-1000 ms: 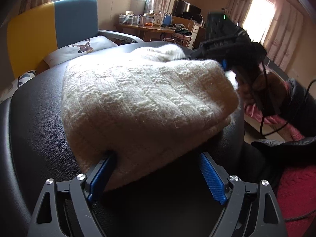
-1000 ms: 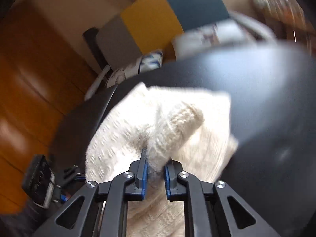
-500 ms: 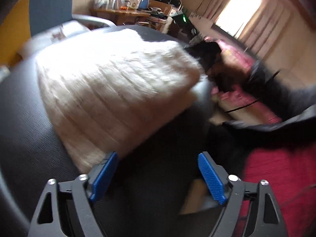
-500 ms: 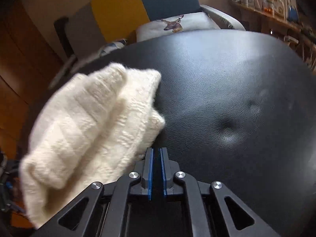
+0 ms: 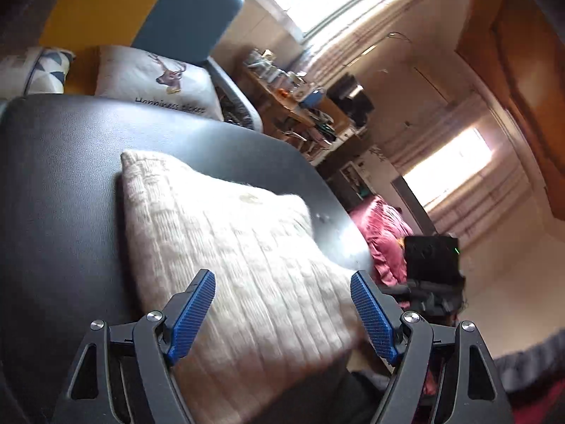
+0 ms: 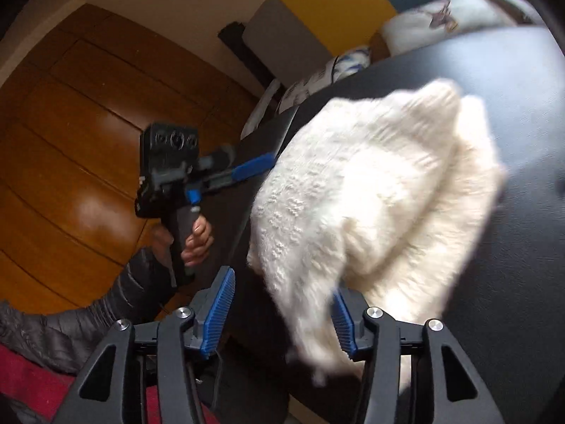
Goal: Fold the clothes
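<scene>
The black leather table point(image 5: 63, 183) carries my folded cream knit sweater point(image 5: 226, 247), its long axis running frame-bottom to upper left. My left gripper point(image 5: 282, 312) and right gripper point(image 6: 280, 312) both gape, straddling its near edge, gripping nothing.

**A lived-in home room**

A yellow-and-blue upholstered armchair point(image 5: 148, 10) holds a white deer-print cushion point(image 5: 155, 81). Beyond stand a cluttered wooden side table point(image 5: 300, 102), pale curtained windows point(image 5: 448, 173), brown wooden panelling point(image 6: 70, 134) and, probably, a pink bedspread point(image 5: 385, 233).
</scene>
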{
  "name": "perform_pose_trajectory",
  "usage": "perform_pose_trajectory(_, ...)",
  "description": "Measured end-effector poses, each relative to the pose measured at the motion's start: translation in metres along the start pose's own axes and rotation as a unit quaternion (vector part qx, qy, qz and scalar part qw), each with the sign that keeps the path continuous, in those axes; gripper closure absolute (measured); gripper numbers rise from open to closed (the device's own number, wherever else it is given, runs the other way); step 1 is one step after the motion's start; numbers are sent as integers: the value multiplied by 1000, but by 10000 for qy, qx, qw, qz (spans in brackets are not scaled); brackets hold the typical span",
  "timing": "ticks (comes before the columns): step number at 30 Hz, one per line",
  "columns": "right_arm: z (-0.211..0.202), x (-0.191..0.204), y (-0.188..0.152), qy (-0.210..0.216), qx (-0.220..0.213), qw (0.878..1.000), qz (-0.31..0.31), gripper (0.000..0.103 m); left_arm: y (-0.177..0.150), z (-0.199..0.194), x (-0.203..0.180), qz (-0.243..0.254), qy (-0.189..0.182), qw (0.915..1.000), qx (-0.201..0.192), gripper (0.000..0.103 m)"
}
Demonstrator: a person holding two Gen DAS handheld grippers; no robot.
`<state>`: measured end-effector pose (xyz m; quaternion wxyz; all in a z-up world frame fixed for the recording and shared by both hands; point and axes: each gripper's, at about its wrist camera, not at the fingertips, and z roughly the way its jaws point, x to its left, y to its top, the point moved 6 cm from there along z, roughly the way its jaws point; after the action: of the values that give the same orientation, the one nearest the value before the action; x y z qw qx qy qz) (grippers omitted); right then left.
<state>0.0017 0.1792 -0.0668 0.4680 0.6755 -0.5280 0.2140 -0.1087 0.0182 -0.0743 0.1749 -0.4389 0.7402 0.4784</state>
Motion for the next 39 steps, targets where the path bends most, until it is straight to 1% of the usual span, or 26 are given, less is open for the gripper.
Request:
perform_pose_trajectory(1,16,-6,1,263,98,9994,190,49,8,4,2,-59,13,10000,-60,23)
perform_pose_trajectory(3,45,-16,0,819,311,9947,539,49,15,18,1,26,52,10000,-56,23)
perform_pose_trajectory(4,50,-13,-8,1116,435,9914,530,49,16,26,0,73,66,9999,-22,23)
perform_pose_trajectory(6,42,0,-28,1440,550,9880,56,51,14,45,1,128,118,9998,105,23)
perform_pose_trajectory(7,38,2,-39,1494,605,9869,-94,53,9,52,0,191,153,9996,157,23)
perform_pose_trajectory(8,34,-7,-49,1277,641,9897,-44,59,3,57,-3,293,130,9993,205,23)
perform_pose_trajectory(9,31,-19,-58,988,646,9930,19,84,-4,62,-6,385,62,9989,256,23)
perform_pose_trajectory(10,27,-30,-67,737,638,9952,79,101,-10,66,-9,441,-8,9986,292,23)
perform_pose_trajectory(12,17,-36,-75,608,443,9971,59,100,-20,72,-20,569,-57,9979,318,23)
perform_pose_trajectory(14,8,-35,-81,424,389,9983,45,99,-29,77,-31,736,-34,9967,334,23)
perform_pose_trajectory(16,-5,-35,-86,330,349,9987,159,91,-34,80,-40,796,14,9963,311,23)
perform_pose_trajectory(17,-15,-36,-86,371,268,9983,352,86,-36,80,-42,784,-7,9965,291,23)
perform_pose_trajectory(18,-26,-37,-86,411,188,9975,544,76,-37,80,-46,767,-24,9967,267,23)
perform_pose_trajectory(19,-38,-38,-86,419,85,9966,703,73,-39,79,-48,758,-36,9968,244,23)
perform_pose_trajectory(23,-85,-41,-79,111,-624,9938,915,70,-43,77,-53,795,20,9967,153,23)
perform_pose_trajectory(24,-94,-43,-76,12,-824,9919,965,66,-43,77,-54,774,23,9969,136,23)
perform_pose_trajectory(25,-99,-47,-72,-118,-1037,9888,1063,58,-42,76,-54,735,27,9972,115,23)
perform_pose_trajectory(27,-96,-59,-60,-422,-1320,9828,1223,56,-40,75,-54,684,58,9976,73,23)
perform_pose_trajectory(30,-77,-75,-45,-845,-1462,9761,1368,56,-43,74,-61,895,310,9955,42,23)
perform_pose_trajectory(31,-67,-76,-41,-903,-1454,9766,1300,56,-45,75,-65,1041,419,9937,50,23)
perform_pose_trajectory(33,-53,-72,-35,-1080,-1514,9767,1071,56,-51,79,-73,1361,616,9887,101,21)
perform_pose_trajectory(35,-35,-70,-22,-1421,-1450,9771,637,61,-56,84,-78,1658,832,9825,154,19)
perform_pose_trajectory(36,-31,-69,-18,-1801,-1350,9738,335,72,-58,86,-80,1754,917,9801,171,18)
perform_pose_trajectory(37,-30,-66,-15,-2180,-1251,9679,19,86,-60,88,-80,1812,1000,9782,172,17)
perform_pose_trajectory(38,-37,-58,-13,-2557,-1158,9592,-323,89,-61,89,-80,1853,1066,9767,167,17)
perform_pose_trajectory(39,-41,-51,-12,-2982,-1061,9459,-709,91,-61,90,-80,1867,1107,9760,152,16)
